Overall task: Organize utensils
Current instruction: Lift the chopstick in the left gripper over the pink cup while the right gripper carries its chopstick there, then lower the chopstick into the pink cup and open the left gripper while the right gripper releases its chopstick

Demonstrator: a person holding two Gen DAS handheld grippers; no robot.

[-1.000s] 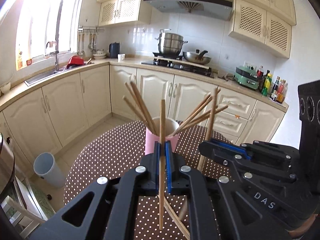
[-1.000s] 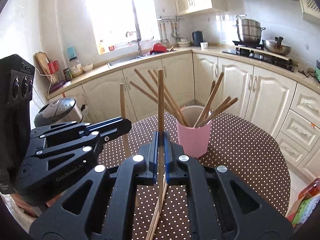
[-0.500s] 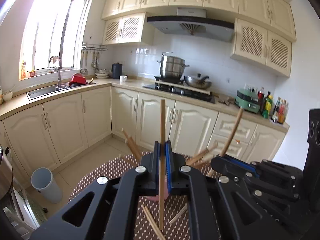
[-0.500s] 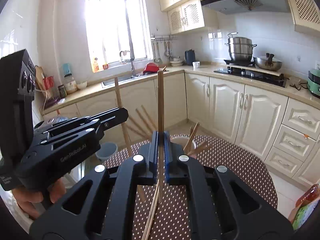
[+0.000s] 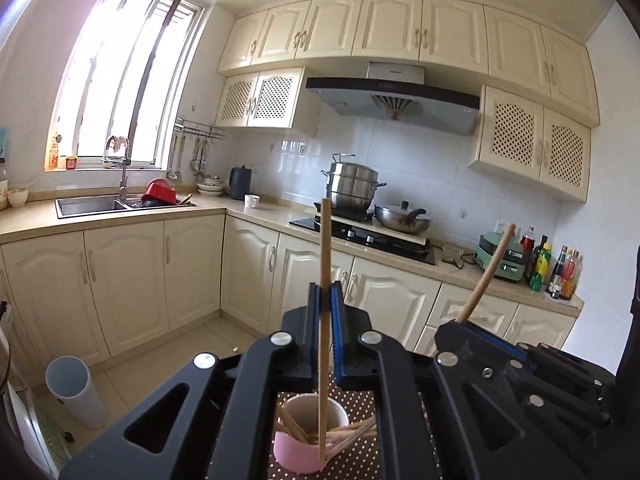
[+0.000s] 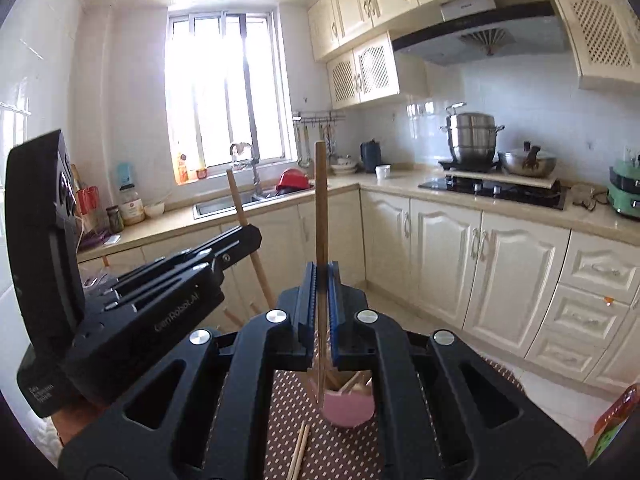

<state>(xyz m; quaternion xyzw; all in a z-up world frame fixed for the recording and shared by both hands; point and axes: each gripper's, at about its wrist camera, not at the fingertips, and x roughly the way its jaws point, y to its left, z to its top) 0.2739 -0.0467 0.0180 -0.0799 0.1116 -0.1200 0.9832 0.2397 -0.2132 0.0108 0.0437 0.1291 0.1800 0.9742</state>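
both my grippers are up over the table pointing nearly level, the left gripper (image 5: 325, 300) clamped on one upright chopstick (image 5: 325, 264) and the right gripper (image 6: 321, 280) clamped on another chopstick (image 6: 320, 208) just beside it. the pink cup (image 5: 306, 446) with the other chopsticks sits below the jaws on the dotted tablecloth (image 6: 340, 452) (a loose pair (image 6: 299, 454) lies flat near it). cabinets (image 5: 192, 276) and stove (image 5: 364, 236) stand well apart, open floor between.
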